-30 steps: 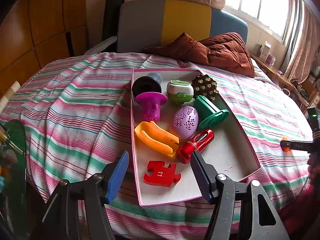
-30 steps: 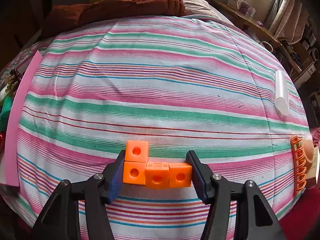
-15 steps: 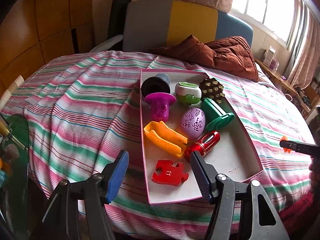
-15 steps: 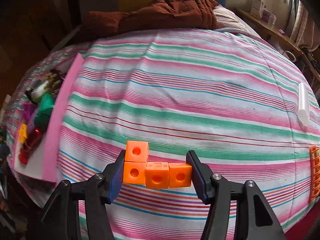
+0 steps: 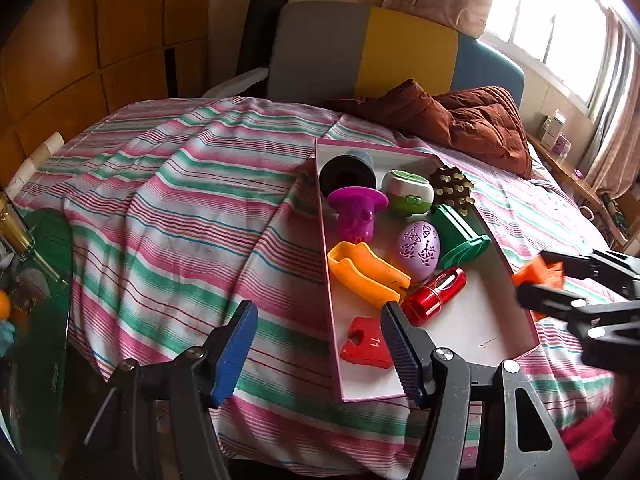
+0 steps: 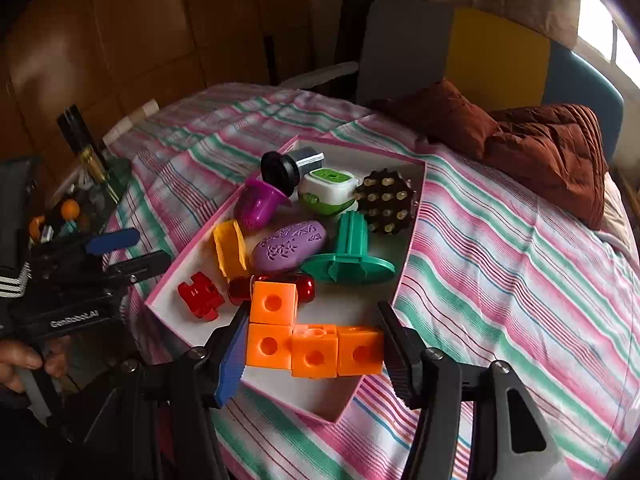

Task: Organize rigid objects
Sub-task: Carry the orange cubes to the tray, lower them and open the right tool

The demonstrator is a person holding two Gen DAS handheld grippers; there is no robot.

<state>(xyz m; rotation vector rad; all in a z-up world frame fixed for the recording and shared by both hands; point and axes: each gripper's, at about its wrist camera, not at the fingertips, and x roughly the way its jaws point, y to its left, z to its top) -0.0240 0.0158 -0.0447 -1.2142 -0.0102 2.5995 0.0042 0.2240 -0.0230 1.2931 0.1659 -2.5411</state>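
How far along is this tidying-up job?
Mostly done: the pink box already holds toys such as the purple egg and the green spool. In hand: the right gripper clamps the orange cube block above the box. Left: dropping it in. The left gripper is open.

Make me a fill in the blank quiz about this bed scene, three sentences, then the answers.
1. The right claw grips an L-shaped piece made of ____ orange cubes.
2. The left claw is open and holds ____.
3. In the pink-rimmed box, the red puzzle piece bears the number ____.

Missing words: four; nothing; 11
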